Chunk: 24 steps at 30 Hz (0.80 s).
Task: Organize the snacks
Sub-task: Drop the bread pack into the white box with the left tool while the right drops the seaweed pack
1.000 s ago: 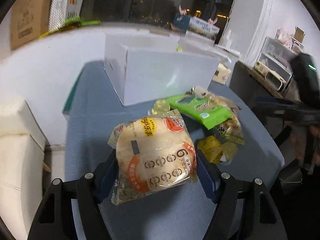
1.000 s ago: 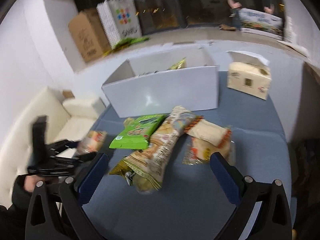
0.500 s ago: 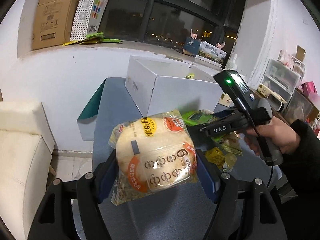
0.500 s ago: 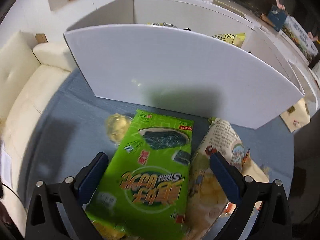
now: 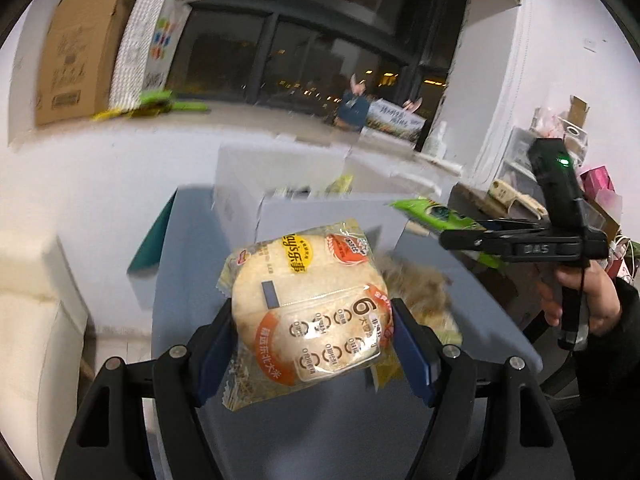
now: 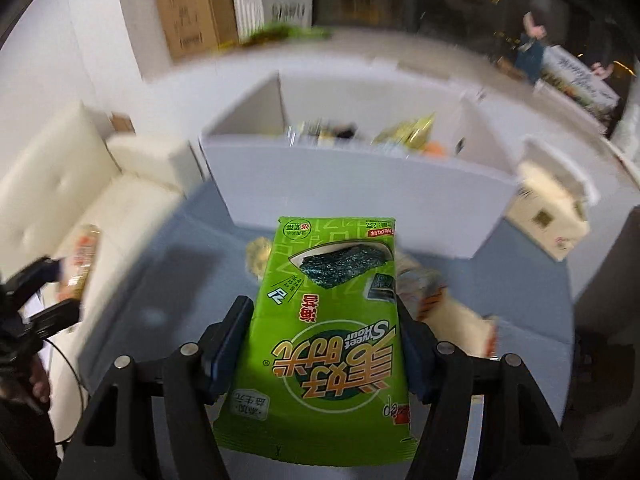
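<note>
Snacks: left claw (image 5: 312, 344) grips rice-cracker bag (image 5: 308, 304), right claw (image 6: 324, 348) seaweed pack (image 6: 324, 328).

White walls (image 5: 92, 184), dark night windows (image 5: 304, 48), cream sofa (image 6: 60, 184) at left.

Right tongs (image 6: 326, 354) newly closed on green seaweed packet (image 6: 324, 340), now airborne.

Dim indoor light from overhead, night-black window (image 5: 280, 52) behind with small streaked city lights. Strong fisheye bending and dark vignette at all corners. Heavy motion blur across the white box (image 6: 360, 184), sofa (image 6: 60, 200) and sill; sharp only close in, on the rice cracker pack (image 5: 308, 312) and seaweed pack (image 6: 332, 328). Soft glare on both wrappers; soft shadow on the blue table (image 6: 168, 280).
</note>
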{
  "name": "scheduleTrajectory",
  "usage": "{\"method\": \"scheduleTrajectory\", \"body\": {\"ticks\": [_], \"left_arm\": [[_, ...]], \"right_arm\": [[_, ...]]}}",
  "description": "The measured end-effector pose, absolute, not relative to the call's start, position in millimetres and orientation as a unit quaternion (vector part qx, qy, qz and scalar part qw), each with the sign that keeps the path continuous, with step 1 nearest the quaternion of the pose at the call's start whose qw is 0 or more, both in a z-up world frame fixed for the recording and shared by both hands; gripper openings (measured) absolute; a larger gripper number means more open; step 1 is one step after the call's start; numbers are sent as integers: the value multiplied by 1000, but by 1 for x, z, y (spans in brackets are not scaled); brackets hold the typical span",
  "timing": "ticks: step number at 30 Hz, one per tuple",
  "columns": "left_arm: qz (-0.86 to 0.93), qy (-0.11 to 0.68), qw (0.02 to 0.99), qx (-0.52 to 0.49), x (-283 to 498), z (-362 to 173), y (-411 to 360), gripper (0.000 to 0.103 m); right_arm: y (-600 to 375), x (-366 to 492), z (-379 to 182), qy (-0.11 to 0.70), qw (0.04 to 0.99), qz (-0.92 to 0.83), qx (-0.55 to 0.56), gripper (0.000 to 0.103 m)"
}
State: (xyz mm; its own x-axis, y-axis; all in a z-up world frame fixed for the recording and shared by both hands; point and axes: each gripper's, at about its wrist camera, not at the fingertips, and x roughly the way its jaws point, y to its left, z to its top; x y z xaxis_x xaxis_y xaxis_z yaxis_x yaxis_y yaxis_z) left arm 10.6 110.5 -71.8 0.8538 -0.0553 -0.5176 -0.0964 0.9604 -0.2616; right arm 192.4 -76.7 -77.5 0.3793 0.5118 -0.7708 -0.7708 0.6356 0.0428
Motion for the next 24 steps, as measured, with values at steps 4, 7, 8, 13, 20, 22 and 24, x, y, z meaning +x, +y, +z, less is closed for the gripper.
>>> {"method": "scheduleTrajectory", "body": {"ticks": [4, 7, 8, 13, 20, 22, 24], "left_arm": [[1, 238, 963, -129, 47, -40, 114, 77], [6, 216, 967, -133, 86, -20, 124, 77], [7, 209, 968, -138, 102, -14, 129, 77], [27, 222, 968, -116, 187, 0, 145, 77], [58, 277, 952, -114, 270, -14, 165, 95], [80, 283, 950, -106, 277, -21, 169, 103], [82, 289, 947, -112, 277, -28, 175, 103]], "right_arm": [[-102, 205, -42, 346, 842, 400, -104, 71], [-108, 230, -22, 330, 850, 408, -51, 71], [-104, 239, -17, 327, 849, 414, -37, 71], [-72, 309, -12, 358, 830, 428, 18, 71], [-30, 390, -23, 398, 813, 423, 47, 71], [-23, 406, -28, 406, 805, 428, 56, 72], [-16, 417, -34, 420, 798, 427, 66, 79]]}}
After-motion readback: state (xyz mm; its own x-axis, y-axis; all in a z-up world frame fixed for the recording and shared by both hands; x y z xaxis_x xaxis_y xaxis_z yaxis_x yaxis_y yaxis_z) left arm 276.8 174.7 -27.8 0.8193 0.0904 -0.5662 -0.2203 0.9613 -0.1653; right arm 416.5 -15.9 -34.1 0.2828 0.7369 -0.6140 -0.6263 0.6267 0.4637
